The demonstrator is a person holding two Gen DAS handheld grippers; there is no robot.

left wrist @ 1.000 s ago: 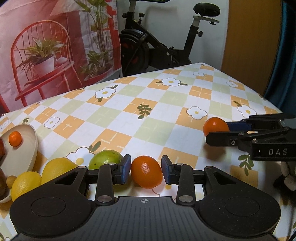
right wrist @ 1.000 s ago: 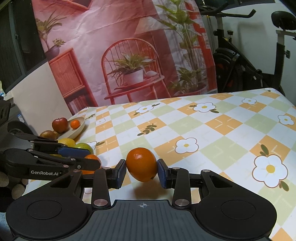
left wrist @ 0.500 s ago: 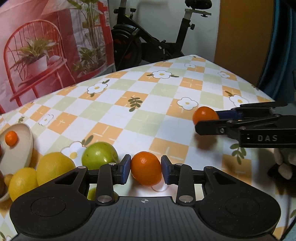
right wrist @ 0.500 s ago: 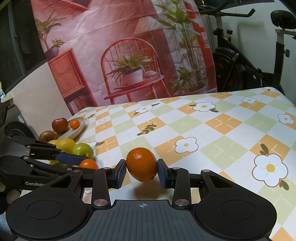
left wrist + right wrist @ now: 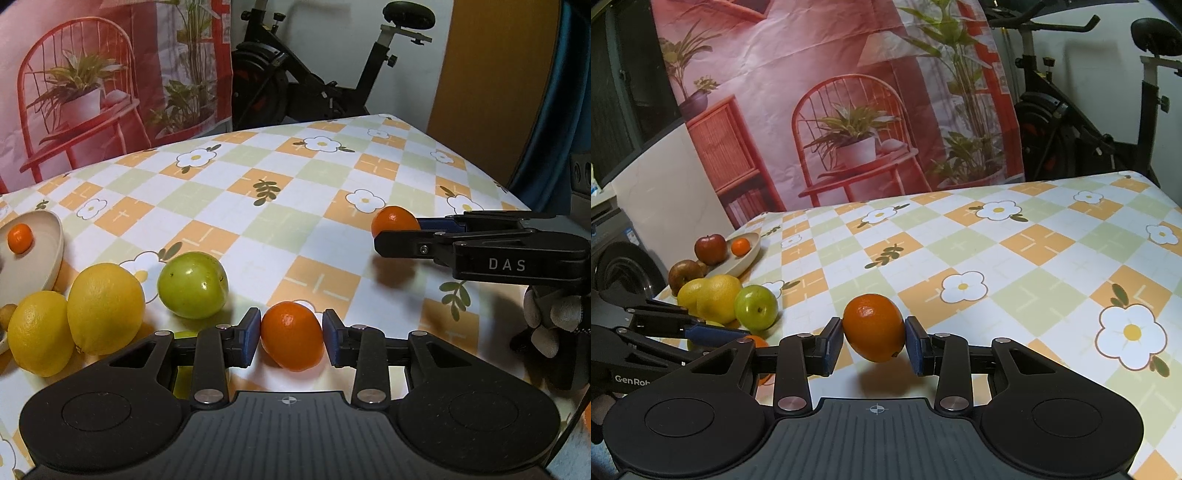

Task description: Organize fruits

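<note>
Left wrist view: a small round orange [image 5: 291, 340], pinched by the left hand-held gripper [image 5: 291, 341], has been drawn back from the green apple [image 5: 192, 285]. A second orange [image 5: 874, 327] is pinched clear of the checked surface [image 5: 1015, 266] by the right hand-held gripper [image 5: 874, 341], suggesting carrying is under way.

Your left hand-held gripper [image 5: 291, 336] has both pads pressed on an orange [image 5: 292, 340]; your right hand-held gripper [image 5: 874, 345] grips another orange [image 5: 874, 327], held level.
</note>
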